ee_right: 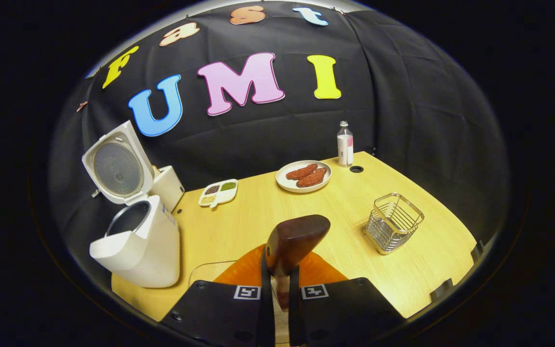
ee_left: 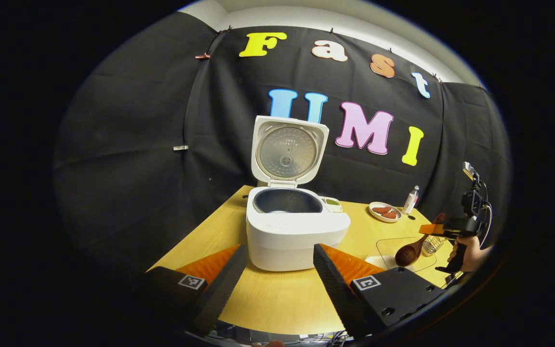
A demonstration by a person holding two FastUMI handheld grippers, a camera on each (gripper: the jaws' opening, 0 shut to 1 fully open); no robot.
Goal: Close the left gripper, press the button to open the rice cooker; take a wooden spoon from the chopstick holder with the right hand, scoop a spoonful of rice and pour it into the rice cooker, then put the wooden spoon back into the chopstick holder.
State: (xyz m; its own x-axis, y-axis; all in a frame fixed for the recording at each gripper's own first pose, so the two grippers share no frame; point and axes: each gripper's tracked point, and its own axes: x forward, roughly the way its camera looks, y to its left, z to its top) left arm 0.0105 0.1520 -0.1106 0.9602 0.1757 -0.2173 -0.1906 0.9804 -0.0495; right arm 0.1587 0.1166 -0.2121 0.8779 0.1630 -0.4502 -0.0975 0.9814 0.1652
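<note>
Rice cooker (ee_left: 297,231) with lid (ee_left: 288,152) raised upright behind the open pot: my approach from above and in front is free, the rear barred. My left gripper (ee_left: 277,277), jaws apart, faces bare table (ee_left: 277,299) before the cooker. Between cooker and wire chopstick holder (ee_right: 394,221) lies an open lane; plate (ee_right: 304,176), bottle (ee_right: 345,143) and divided dish (ee_right: 218,192) line the far edge

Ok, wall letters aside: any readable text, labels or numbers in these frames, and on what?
Nothing legible.
Rice cooker lid: small print on the inner plate, too blurred to read.
Bottle: label too small to read.
Square tags: black-and-white patterns, no letters.
</note>
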